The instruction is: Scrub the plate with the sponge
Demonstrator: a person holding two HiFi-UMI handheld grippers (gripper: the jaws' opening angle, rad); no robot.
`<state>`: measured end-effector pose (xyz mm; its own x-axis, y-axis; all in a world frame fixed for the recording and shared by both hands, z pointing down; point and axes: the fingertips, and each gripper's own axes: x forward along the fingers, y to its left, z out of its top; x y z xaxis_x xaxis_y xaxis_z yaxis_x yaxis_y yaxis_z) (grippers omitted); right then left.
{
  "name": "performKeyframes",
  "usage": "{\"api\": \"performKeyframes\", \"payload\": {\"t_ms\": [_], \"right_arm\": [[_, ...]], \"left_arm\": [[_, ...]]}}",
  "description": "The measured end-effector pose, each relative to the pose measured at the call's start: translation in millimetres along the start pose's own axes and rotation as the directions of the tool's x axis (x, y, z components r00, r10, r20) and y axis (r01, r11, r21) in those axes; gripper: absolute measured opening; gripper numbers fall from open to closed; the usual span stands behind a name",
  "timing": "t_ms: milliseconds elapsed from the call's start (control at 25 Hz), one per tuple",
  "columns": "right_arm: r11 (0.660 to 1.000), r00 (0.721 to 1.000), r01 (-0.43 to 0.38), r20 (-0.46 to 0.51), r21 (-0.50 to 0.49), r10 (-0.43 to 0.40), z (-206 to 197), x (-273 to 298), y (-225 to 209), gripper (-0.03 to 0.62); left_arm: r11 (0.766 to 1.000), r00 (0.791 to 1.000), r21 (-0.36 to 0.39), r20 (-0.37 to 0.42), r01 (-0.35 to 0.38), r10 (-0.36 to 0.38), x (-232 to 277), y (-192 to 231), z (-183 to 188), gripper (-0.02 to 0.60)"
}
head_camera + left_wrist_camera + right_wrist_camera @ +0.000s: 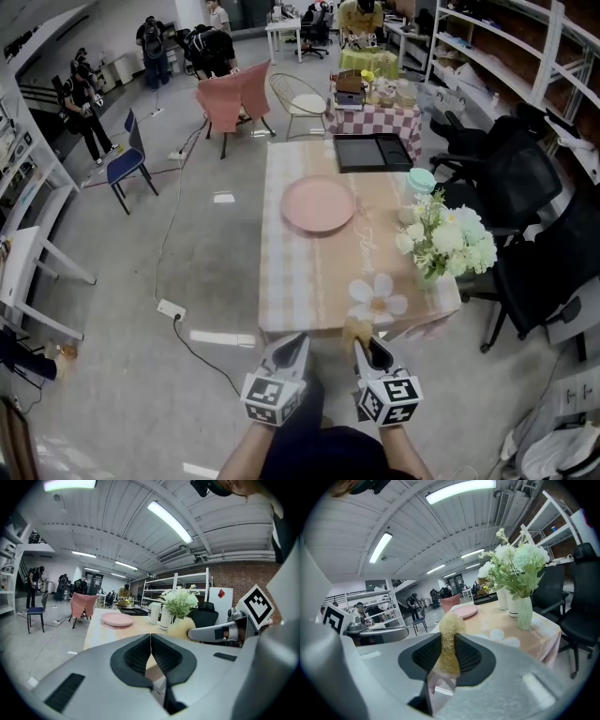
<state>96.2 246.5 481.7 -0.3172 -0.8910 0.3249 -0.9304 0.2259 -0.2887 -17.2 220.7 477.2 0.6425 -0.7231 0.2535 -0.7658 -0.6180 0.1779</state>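
The left hand-held gripper (292, 349) hangs just short of the bench (300, 291), jaws pressed together on nothing. The pink plate (319, 203) lies further up the bench, well apart from both grippers. The right hand-held gripper (368, 347) pinches the yellow sponge (449, 641) at the near edge. White flowers (441, 242) stand at the right.

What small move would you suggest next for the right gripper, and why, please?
Probably reach the right gripper forward toward the pink plate. Its jaws clamp the yellow sponge, but it hangs at the near edge of the table, well short of the plate.
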Motion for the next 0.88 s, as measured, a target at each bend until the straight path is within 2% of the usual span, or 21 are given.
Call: {"api": "performKeyframes", "payload": {"t_ms": [280,880], "right_arm": [[0.999,0.999,-0.039,0.003,-0.01,0.039,33,56,3,0.083],[0.999,1.0,-0.015,-0.024,-0.028,0.015,78,153,-15,0.083]], "left_arm": [[1.0,1.0,-0.012,-0.007,-0.025,0.025,30,44,19,0.011],[0.999,0.999,-0.021,-0.001,-0.032,0.032,103,123,62,0.011]]}}
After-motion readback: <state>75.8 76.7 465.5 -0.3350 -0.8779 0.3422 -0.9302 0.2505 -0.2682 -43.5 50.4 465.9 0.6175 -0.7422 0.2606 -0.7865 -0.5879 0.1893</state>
